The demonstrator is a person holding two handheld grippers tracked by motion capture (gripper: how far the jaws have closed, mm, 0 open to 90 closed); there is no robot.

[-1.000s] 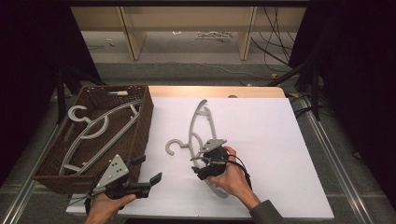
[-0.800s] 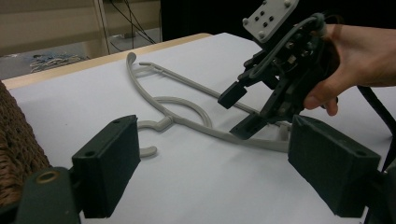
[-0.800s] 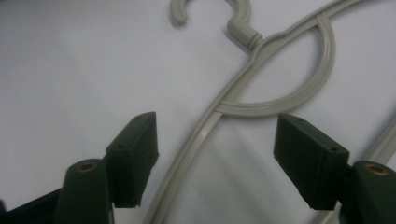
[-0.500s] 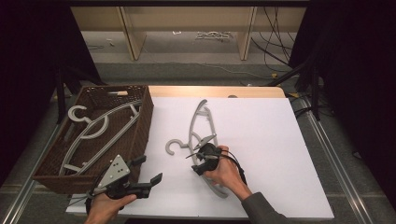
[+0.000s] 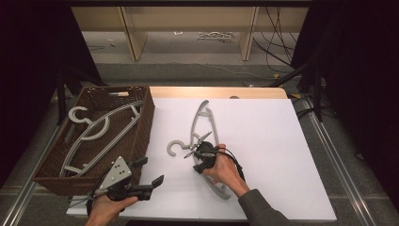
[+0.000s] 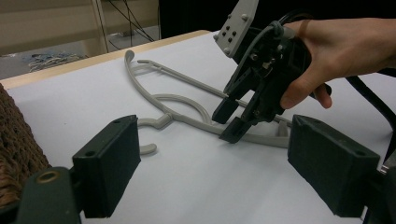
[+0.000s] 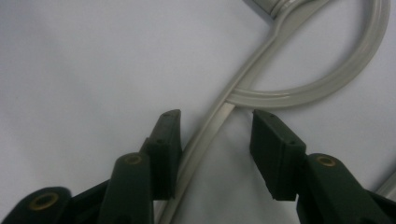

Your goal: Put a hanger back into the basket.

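A grey plastic clothes hanger (image 5: 207, 141) lies flat on the white tabletop (image 5: 282, 155), just right of the brown woven wicker basket (image 5: 141, 122), which holds two more grey hangers (image 5: 94, 134). The right gripper (image 5: 197, 151) is down over the hanger's curved bar near its hook. In the right gripper view the bar (image 7: 205, 140) runs between the two black jaws, close against the left pad with a clear gap to the right one (the jaws have just been closing, and they do not yet pinch it). The left gripper (image 5: 149, 172) hovers near the table's front edge beside the basket, its jaws spread wide with nothing between them.
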